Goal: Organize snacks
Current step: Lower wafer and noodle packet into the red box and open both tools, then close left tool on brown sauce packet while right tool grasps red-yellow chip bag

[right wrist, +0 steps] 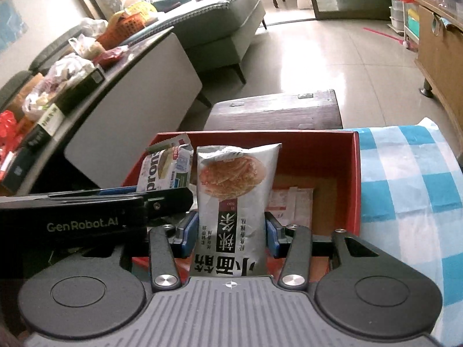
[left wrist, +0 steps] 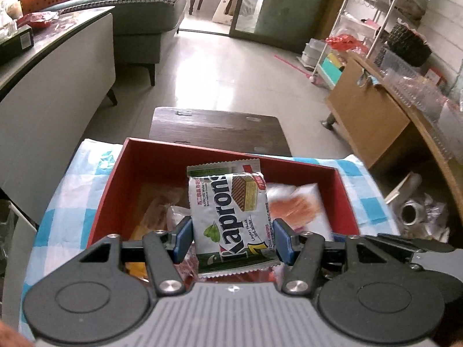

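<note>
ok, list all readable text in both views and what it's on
"Kaprons" – wafer packet in the left hand-held gripper
"WATER" and "WAFERS", small – same packet; remaining fine print too small to read
"GenRobot.AI" – side of the left hand-held gripper, seen from the right wrist view
Large Chinese characters – noodle snack packet in the right hand-held gripper; not transcribed here
Labels on the dark boxes at left: too blurred
</note>
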Tool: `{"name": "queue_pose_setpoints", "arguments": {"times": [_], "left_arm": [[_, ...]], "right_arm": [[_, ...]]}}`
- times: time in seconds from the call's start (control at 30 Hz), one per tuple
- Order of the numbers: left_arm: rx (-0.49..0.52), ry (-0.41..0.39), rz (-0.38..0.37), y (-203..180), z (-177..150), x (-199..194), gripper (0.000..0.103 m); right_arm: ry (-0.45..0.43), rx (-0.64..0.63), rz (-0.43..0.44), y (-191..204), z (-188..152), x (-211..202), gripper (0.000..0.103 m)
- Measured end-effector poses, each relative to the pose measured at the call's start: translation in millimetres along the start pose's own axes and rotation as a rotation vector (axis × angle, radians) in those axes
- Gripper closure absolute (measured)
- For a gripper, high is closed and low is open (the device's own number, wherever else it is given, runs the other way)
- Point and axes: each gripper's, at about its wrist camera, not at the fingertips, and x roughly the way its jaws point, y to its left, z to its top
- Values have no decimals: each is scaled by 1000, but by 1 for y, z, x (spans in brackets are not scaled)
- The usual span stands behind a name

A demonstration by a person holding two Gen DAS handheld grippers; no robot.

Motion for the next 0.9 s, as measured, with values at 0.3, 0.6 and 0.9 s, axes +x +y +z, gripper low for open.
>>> {"name": "queue_pose_setpoints", "arguments": {"times": [0.3, 0.6, 0.9], "left_arm": [[15, 17, 66, 2, -1, 15, 50], [19, 14, 68, 4, -6, 3, 46], [12, 96, 39, 16, -64, -41, 39]], "right_arm": [[37, -24, -56, -6, 1, 21, 36], [19, -29, -95, -7, -1, 8, 29], [19, -40, -77, -4, -47, -60, 15]]}}
